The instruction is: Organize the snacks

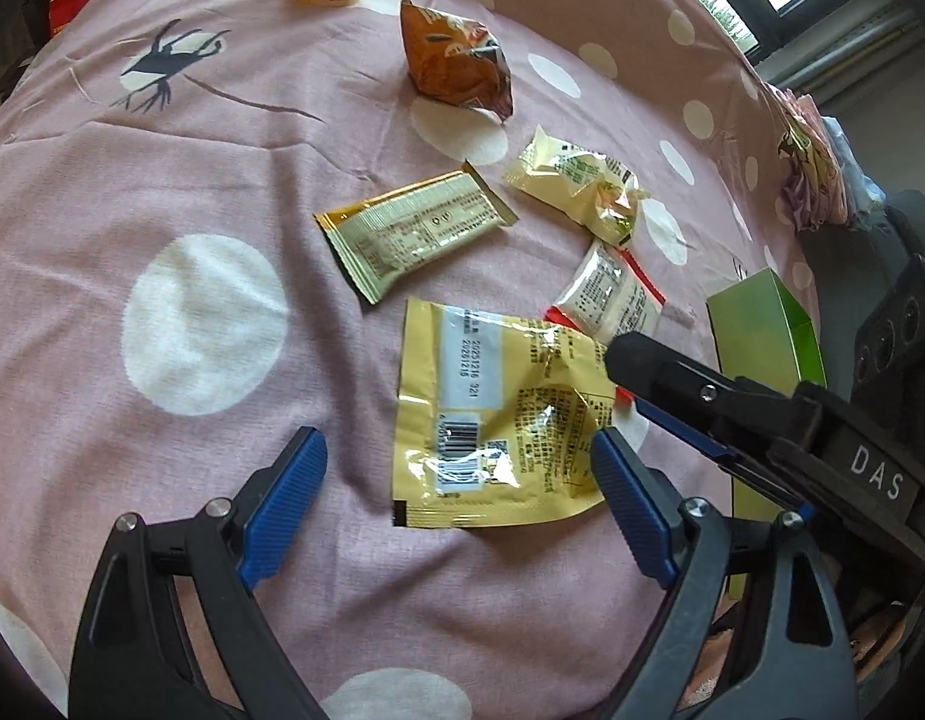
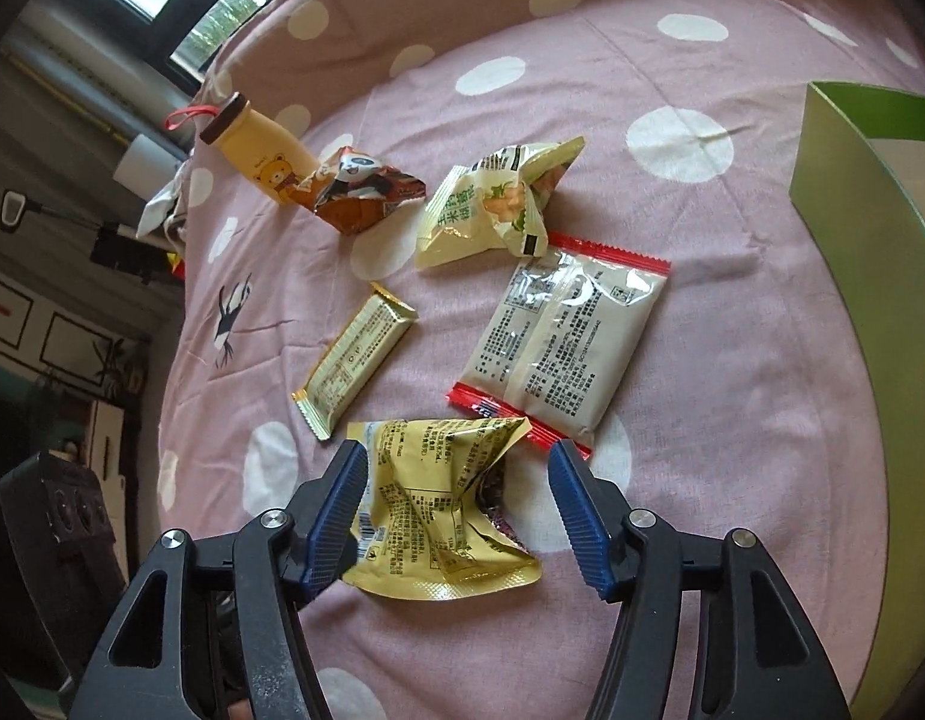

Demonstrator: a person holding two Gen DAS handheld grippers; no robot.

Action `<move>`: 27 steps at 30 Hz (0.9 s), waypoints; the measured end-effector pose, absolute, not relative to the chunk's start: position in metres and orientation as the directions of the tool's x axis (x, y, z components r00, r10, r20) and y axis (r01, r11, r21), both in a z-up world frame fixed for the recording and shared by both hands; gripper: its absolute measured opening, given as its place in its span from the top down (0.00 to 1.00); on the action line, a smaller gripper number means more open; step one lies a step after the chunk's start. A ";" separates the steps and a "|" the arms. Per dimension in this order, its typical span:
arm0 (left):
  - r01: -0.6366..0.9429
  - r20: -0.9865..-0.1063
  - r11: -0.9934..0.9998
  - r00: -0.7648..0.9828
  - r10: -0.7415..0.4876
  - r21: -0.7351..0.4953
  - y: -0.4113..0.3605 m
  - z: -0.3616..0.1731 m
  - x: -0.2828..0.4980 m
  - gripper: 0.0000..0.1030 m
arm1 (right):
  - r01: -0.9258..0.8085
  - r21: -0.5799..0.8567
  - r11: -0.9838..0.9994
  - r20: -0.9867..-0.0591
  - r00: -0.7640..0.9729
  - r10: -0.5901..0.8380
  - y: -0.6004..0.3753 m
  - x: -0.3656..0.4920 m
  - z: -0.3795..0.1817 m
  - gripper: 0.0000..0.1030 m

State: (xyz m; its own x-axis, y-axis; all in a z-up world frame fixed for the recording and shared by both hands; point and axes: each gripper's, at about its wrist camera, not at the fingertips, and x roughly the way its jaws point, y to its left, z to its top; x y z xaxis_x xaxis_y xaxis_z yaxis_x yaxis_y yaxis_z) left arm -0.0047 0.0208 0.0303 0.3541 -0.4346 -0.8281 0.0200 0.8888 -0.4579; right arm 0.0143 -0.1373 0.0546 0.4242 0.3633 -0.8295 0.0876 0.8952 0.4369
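A crumpled yellow snack packet (image 1: 498,420) lies on the pink spotted cloth (image 1: 192,192). My left gripper (image 1: 459,501) stands wide open over its near edge, blue pads on either side and not pressing. From the right, one of the right gripper's fingers (image 1: 648,363) reaches over the packet's corner. In the right wrist view the same yellow packet (image 2: 438,510) sits between the pads of my right gripper (image 2: 459,510); the left pad is at its edge, the right pad clear of it. Further off lie a gold bar wrapper (image 2: 354,360), a white red-edged packet (image 2: 564,342), a pale crumpled packet (image 2: 498,204) and an orange-brown packet (image 2: 366,192).
An open green box (image 2: 870,180) stands at the right edge of the cloth, also seen as the green box (image 1: 762,330) behind the right gripper. A yellow bear bottle (image 2: 264,150) stands at the far side. Beyond the cloth's edge are a window and dark furniture.
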 end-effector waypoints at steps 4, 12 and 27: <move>0.053 -0.806 0.866 0.342 -0.483 -0.497 0.015 0.029 -0.003 0.15 | 0.081 0.504 0.860 -0.812 0.385 0.439 -0.132 0.018 0.043 0.38; 0.073 -0.764 0.816 0.311 -0.565 -0.574 0.012 0.024 -0.002 0.54 | 0.100 0.536 0.838 -0.809 0.344 0.476 -0.126 0.024 0.025 0.41; 0.187 -0.665 0.746 0.352 -0.659 -0.639 0.000 0.044 -0.015 0.63 | 0.057 0.607 0.793 -0.758 0.339 0.556 -0.125 0.018 0.032 0.44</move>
State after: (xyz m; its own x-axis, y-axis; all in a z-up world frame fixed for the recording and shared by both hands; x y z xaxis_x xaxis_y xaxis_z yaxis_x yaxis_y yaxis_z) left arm -0.0146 0.0000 0.0442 0.3518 -0.6586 -0.6652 0.1871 0.7457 -0.6395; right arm 0.0175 -0.1254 0.0325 0.3392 0.5565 -0.7585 0.0572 0.7926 0.6071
